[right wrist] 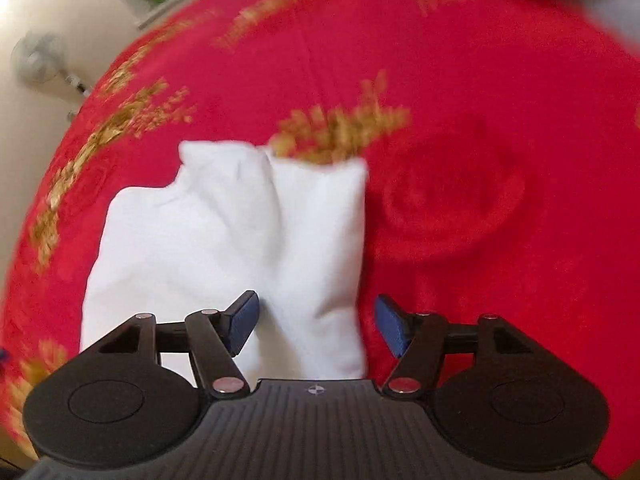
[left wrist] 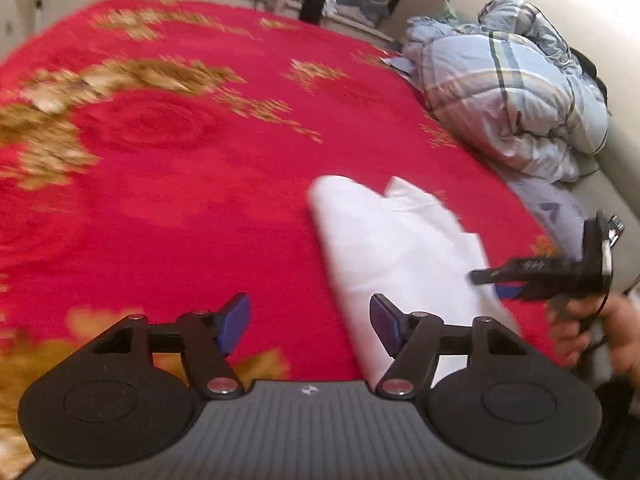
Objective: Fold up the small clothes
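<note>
Lying on a plush red blanket [left wrist: 240, 184] with gold flowers, the soft white garment [right wrist: 224, 240] is folded, creased lengthwise; the left gripper [left wrist: 310, 326] and right gripper [right wrist: 316, 326] hover above, blue-padded jaws apart, holding nothing.

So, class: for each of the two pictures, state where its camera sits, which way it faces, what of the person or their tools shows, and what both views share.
Left wrist: sits on the left gripper, faces down-forward across the red gold-flowered blanket toward a crumpled pale checked duvet; open jaws, the right gripper and the holding hand show.
Right wrist: sits on the right gripper, faces down at the folded white garment; only its open jaws show.
Shared: white garment, red blanket.
</note>
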`<state>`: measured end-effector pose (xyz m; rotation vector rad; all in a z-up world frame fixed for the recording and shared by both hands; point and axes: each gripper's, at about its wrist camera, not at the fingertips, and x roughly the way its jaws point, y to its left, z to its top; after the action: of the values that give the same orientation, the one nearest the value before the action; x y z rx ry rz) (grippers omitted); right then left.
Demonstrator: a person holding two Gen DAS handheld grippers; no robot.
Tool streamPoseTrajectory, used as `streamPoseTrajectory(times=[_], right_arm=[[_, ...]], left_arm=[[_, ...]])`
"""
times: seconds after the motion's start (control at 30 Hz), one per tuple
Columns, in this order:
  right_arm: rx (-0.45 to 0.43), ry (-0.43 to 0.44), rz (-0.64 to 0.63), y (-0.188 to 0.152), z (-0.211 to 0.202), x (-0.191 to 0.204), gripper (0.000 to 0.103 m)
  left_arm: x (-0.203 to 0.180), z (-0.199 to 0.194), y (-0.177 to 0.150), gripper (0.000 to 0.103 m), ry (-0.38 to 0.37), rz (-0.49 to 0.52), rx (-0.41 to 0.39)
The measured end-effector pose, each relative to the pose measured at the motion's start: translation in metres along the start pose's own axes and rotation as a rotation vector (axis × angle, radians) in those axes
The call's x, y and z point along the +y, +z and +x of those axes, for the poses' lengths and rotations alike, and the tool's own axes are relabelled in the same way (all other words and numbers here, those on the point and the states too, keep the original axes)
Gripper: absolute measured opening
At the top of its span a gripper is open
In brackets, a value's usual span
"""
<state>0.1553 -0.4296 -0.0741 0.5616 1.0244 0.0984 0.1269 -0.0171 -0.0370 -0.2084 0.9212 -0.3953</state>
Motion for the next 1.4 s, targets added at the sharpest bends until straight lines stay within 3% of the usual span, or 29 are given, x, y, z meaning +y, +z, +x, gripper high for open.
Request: streamPoseTrajectory(times=[0.27,0.37,0.4,0.43,0.47,0.57,0.63,0.73,0.83,1.0,1.07,1.13,1.17,1.2,1.27,1.3,1.4], right_arm=[[-0.008,0.007,0.024,0.002,0.016,0.002,0.063],[-0.018,0.012,0.011,0.004,0.017,0.003,0.048],[-0.030,0.013,0.002,0.004,0.014,0.004,0.038],[-0.035,0.021,-0.007,0.004,0.012,0.006,0.030],[-0.040,0.030,-0.020,0.004,0.010,0.009,0.028],[-0.059,0.035,-0.034,0.004,0.008,0.017,0.022],[-0.078,0.043,-0.042,0.005,0.007,0.024,0.020],[-0.129,0.084,-0.079,0.005,0.002,0.046,0.019],[-0.146,0.179,-0.102,0.006,0.002,0.073,0.019],[-0.123,0.303,-0.208,-0.002,0.020,0.137,0.019],[-0.099,0.331,-0.244,-0.007,0.030,0.158,0.019],[-0.072,0.317,-0.290,-0.012,0.043,0.177,0.024],[-0.059,0.278,-0.304,-0.014,0.049,0.183,0.027],[-0.056,0.217,-0.309,-0.016,0.055,0.186,0.039],[-0.075,0.090,-0.310,-0.017,0.061,0.187,0.043],[-0.077,0.073,-0.307,-0.016,0.061,0.186,0.043],[-0.056,0.153,-0.276,-0.012,0.055,0.181,0.043]], left_arm=[[-0.023,0.116,0.021,0.076,-0.055,-0.185,0.115],[-0.021,0.135,0.020,0.077,-0.081,-0.246,0.121],[-0.019,0.137,0.020,0.077,-0.078,-0.255,0.119],[-0.019,0.139,0.020,0.073,-0.071,-0.258,0.116],[-0.020,0.139,0.020,0.063,-0.059,-0.252,0.112],[-0.025,0.126,0.023,0.042,-0.056,-0.194,0.089],[-0.032,0.104,0.027,0.040,-0.063,-0.134,0.049],[-0.035,0.062,0.033,0.040,-0.034,-0.072,-0.025],[-0.017,0.022,0.044,0.040,0.013,-0.044,-0.066],[0.038,-0.024,0.053,0.041,0.101,-0.056,-0.064],[0.062,-0.032,0.052,0.051,0.121,-0.090,-0.044],[0.086,-0.034,0.049,0.056,0.181,-0.125,-0.010],[0.095,-0.039,0.046,0.056,0.252,-0.139,-0.014],[0.103,-0.049,0.043,0.056,0.288,-0.145,-0.033],[0.111,-0.067,0.036,0.056,0.265,-0.155,-0.064],[0.115,-0.074,0.031,0.056,0.245,-0.167,-0.070],[0.115,-0.076,0.016,0.059,0.173,-0.192,-0.061]])
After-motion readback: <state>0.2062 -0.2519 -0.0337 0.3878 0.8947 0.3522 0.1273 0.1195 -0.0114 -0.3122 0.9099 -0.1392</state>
